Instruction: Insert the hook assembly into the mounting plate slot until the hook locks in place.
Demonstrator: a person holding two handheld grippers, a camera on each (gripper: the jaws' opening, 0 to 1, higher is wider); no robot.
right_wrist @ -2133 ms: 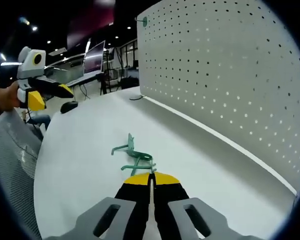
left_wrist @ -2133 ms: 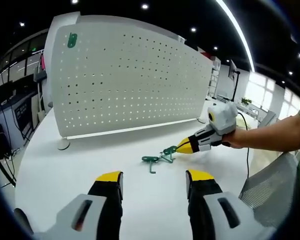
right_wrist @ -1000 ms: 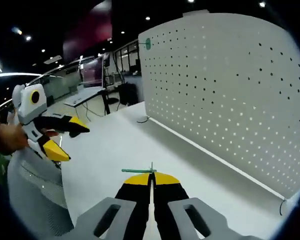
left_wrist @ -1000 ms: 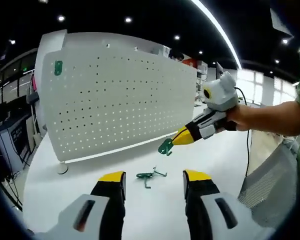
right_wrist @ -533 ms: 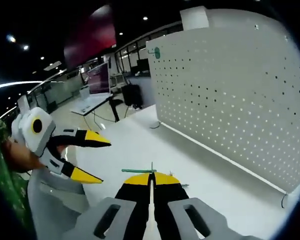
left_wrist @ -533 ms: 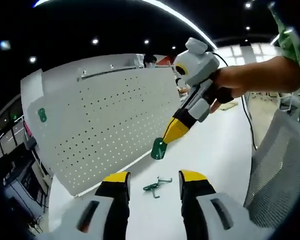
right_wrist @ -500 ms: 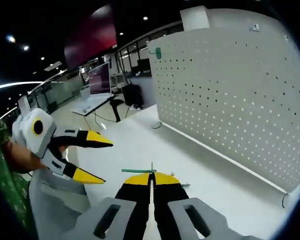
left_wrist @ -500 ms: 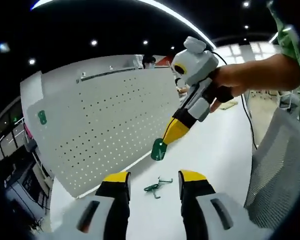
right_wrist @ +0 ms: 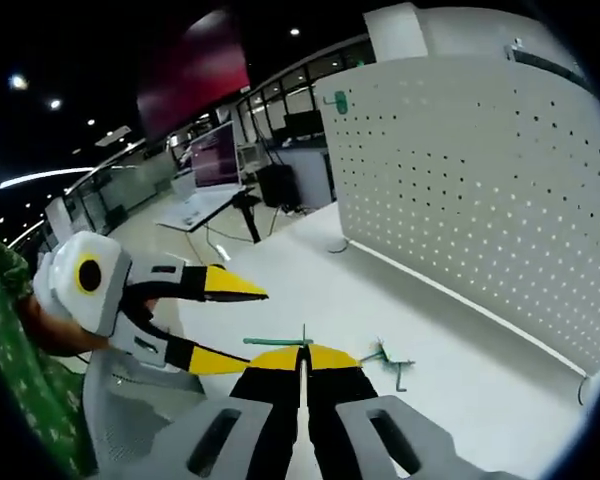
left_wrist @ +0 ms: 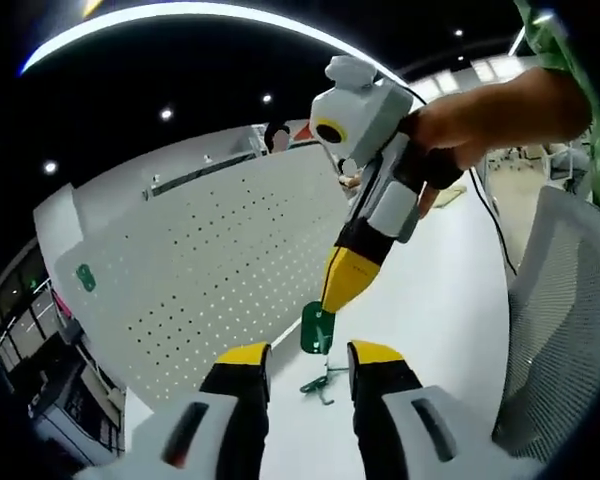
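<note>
- My right gripper (left_wrist: 325,308): jaws closed on a green hook (left_wrist: 317,328), now lifted off the table (left_wrist: 450,300), short of the pegboard (left_wrist: 210,280).
- My left gripper (left_wrist: 305,352): jaws parted, empty.
- Second hook (right_wrist: 390,361): on the table.

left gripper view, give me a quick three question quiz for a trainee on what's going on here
1. True or false: the right gripper is shut on a green hook.
2. Where is the other green hook? A) lying on the white table B) hanging mid-pegboard C) in the left gripper
3. Fill in: the left gripper's jaws are ____.

Key: 1 true; 2 A; 3 open. A small green piece is already on the pegboard.
</note>
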